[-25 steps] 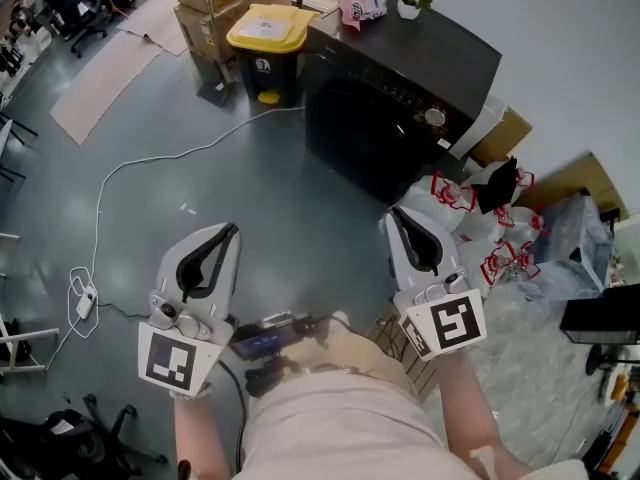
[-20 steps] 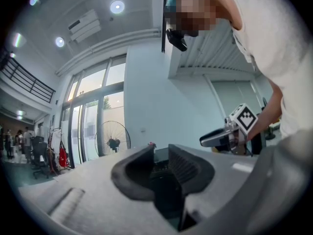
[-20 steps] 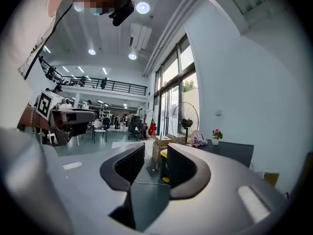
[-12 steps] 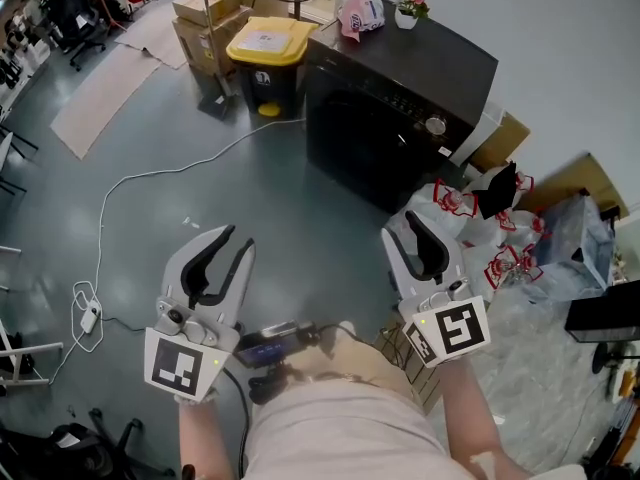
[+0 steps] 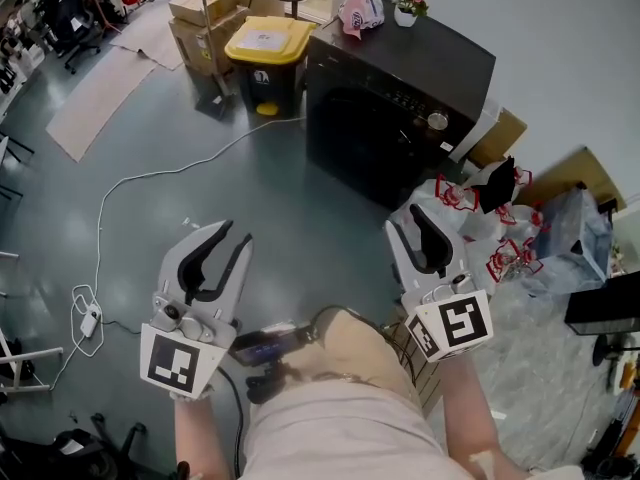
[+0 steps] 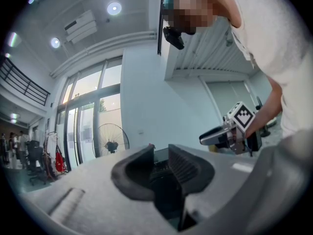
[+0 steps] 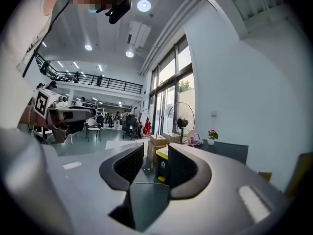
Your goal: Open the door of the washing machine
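Looking down over the grey floor (image 5: 290, 203), I have the left gripper (image 5: 236, 236) at the near left with its jaws parted and nothing between them; the left gripper view shows only empty space in the gap. The right gripper (image 5: 412, 220) sits at the near right, level with the other one, its jaws likewise standing apart and holding nothing, and in the right gripper view I see only distant room between them. The black washing machine (image 5: 400, 88) stands at the far side against the white wall, well apart from both grippers, and neither one touches it. Its round dark door (image 5: 350, 136) faces me and lies shut against the front panel. On top of the machine rest a pink bag (image 5: 362, 11) and a small flower pot (image 5: 410, 6). Just left of the machine stands a bin with a yellow lid (image 5: 268, 40), with cardboard boxes (image 5: 205, 10) beyond it at the far left. White plastic bags with red print (image 5: 470, 223) are heaped on the floor to the right of the machine, near the right gripper. A white cable (image 5: 150, 176) trails across the floor on the left.
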The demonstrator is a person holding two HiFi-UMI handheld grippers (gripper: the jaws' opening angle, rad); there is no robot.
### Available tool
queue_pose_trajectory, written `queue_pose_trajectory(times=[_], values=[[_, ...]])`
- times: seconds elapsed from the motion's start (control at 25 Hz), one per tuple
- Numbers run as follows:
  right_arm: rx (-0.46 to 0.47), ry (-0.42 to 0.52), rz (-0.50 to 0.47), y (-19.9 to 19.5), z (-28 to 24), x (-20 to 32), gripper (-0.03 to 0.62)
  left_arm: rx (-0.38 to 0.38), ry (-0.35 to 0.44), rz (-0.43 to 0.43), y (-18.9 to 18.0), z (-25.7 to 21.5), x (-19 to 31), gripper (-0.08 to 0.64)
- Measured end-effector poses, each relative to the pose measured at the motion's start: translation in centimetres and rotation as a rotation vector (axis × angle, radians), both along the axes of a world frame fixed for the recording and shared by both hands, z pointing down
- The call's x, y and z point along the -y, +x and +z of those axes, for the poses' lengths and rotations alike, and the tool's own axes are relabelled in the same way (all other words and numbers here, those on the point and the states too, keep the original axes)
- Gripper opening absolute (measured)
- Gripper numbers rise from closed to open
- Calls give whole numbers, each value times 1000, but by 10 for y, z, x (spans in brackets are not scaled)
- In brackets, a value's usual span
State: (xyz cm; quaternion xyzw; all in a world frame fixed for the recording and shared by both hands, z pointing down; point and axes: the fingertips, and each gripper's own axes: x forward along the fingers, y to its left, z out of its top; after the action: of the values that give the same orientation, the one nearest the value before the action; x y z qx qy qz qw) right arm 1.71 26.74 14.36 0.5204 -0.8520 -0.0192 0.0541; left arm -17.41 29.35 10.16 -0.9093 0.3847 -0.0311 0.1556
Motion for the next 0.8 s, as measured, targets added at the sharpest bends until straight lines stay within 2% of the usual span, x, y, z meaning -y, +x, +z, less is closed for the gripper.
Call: queue_pose_trajectory(times=[0.4,0.8], values=[[-6,-21,-37,-5,11,28,141,-5,-12,-14,-5,8,28,81],[13,-26,-113,0,17,121,141,9,-12,-77,5,7,113,81]])
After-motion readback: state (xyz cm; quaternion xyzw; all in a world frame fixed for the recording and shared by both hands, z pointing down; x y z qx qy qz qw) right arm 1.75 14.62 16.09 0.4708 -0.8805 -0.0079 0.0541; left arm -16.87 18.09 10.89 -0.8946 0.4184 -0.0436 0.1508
